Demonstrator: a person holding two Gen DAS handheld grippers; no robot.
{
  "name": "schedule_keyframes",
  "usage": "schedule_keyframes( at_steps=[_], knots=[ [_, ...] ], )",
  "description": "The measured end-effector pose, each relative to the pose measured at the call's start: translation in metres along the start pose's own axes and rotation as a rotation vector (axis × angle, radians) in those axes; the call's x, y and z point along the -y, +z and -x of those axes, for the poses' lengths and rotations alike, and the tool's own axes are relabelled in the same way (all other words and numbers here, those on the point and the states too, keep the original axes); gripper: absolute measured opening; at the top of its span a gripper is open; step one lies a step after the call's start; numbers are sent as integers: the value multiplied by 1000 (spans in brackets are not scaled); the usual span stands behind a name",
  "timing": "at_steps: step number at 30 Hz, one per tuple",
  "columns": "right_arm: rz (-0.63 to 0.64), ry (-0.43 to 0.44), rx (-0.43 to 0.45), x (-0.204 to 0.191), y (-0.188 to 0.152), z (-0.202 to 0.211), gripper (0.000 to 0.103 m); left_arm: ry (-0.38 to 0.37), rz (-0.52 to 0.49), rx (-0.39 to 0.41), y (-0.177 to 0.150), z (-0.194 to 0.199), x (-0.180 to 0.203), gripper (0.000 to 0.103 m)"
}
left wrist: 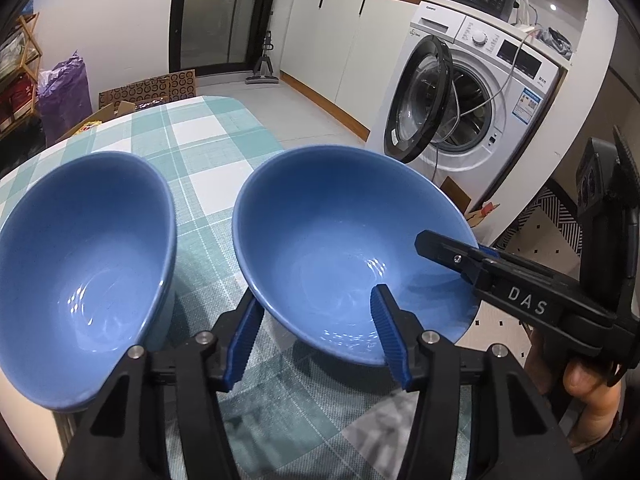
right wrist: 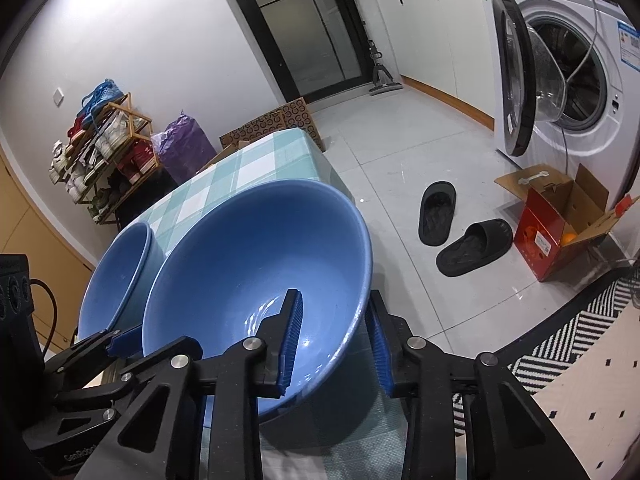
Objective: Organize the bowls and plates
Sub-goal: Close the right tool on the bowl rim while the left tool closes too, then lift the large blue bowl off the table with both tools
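The checked surface (left wrist: pixel 208 148) carries two blue bowls side by side near its front right corner. The left bowl (left wrist: pixel 80 272) sits flat further in from the right edge, and a second rim line under its lip suggests it may already be a stack of two, though this is not certain. The right bowl (left wrist: pixel 328 240) stands just beside it, a strip of cloth showing between them, and it looks tipped and partly out over the surface's right edge. Both tools work on this right bowl. The right gripper (right wrist: pixel 333 296) straddles the bowl's right rim, one of its fingers inside the bowl and the other outside. Its fingers are narrow and appear to pinch the wall. The left gripper (left wrist: pixel 316 296) straddles the near left part of the same rim, with one finger under the outer wall and the other lying in the hollow. Its fingers stand at a middling width, and whether both pads press on the wall cannot be told. The move ahead most likely turns on one relation. The left bowl lies straight to the left of the gripped one, on the left gripper's side, so nesting would mean lifting the right bowl and carrying it leftward, inward from the edge. Being round, it needs no turning.
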State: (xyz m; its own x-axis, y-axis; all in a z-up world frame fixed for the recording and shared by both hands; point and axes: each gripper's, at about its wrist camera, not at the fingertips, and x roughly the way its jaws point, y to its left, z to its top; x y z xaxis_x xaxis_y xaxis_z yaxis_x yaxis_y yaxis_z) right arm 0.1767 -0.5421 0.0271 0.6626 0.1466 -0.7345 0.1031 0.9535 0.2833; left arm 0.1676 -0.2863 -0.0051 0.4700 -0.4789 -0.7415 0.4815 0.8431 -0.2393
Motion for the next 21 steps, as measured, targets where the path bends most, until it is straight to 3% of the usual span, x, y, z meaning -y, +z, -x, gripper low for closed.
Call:
schedule_keyframes(
  at_steps=[11,17,21],
  knots=[
    [-21,-8,15,13,1,2,27,10,-19,-1,6,-11,5,54],
    [-22,-23,26,16,1,4,24,16,-21,12,9,-11,4,38],
    [-24,-38,36,18,2,6,24,15,-38,9,9,-10,7,35]
  ],
)
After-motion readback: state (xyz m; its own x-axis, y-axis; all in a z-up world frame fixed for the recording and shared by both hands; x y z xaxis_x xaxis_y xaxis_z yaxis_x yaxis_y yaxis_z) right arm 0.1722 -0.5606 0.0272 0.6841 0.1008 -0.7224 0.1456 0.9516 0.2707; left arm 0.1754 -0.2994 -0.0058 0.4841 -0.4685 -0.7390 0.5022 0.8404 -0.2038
